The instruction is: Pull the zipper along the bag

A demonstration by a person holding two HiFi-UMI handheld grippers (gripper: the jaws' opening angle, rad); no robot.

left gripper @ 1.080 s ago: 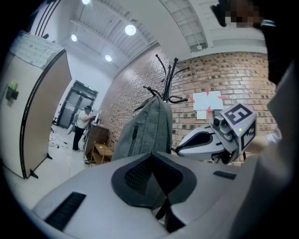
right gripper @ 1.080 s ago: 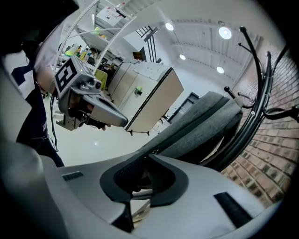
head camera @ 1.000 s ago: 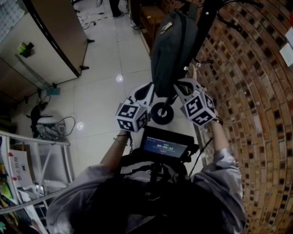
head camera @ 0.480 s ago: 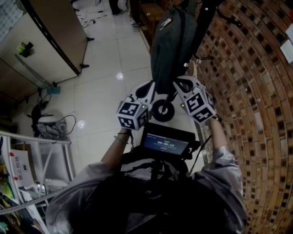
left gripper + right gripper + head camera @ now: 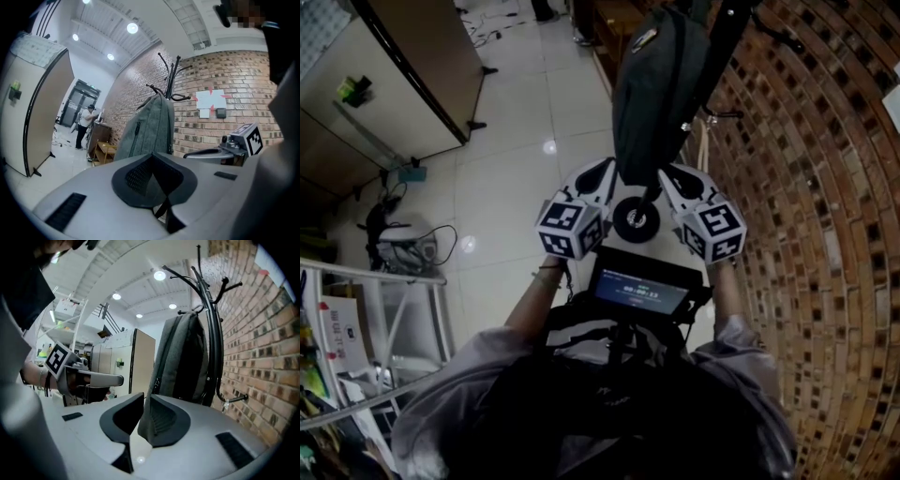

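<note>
A grey backpack (image 5: 652, 94) hangs upright from a black coat stand (image 5: 727, 37) against the brick wall. A dark zipper line (image 5: 136, 133) runs down its front. My left gripper (image 5: 605, 173) sits just below the bag's left bottom corner, shut with nothing in it; its pads (image 5: 140, 176) meet at the tip. My right gripper (image 5: 670, 178) is under the right bottom corner. Its jaws are opening, with a narrow gap between the pads (image 5: 161, 420) and nothing pressed between them. The bag (image 5: 180, 357) stands just beyond the tips.
The stand's round black foot (image 5: 635, 218) lies on the tiled floor between the grippers. A brick wall (image 5: 825, 187) runs close on the right. A beige partition (image 5: 394, 84) stands far left, a low wooden shelf (image 5: 105, 150) behind the bag, and a person (image 5: 86, 124) farther back.
Both grippers stay under the bag's bottom. The right gripper's marker cube has drifted slightly down and right in the head view; the left has hardly moved.
</note>
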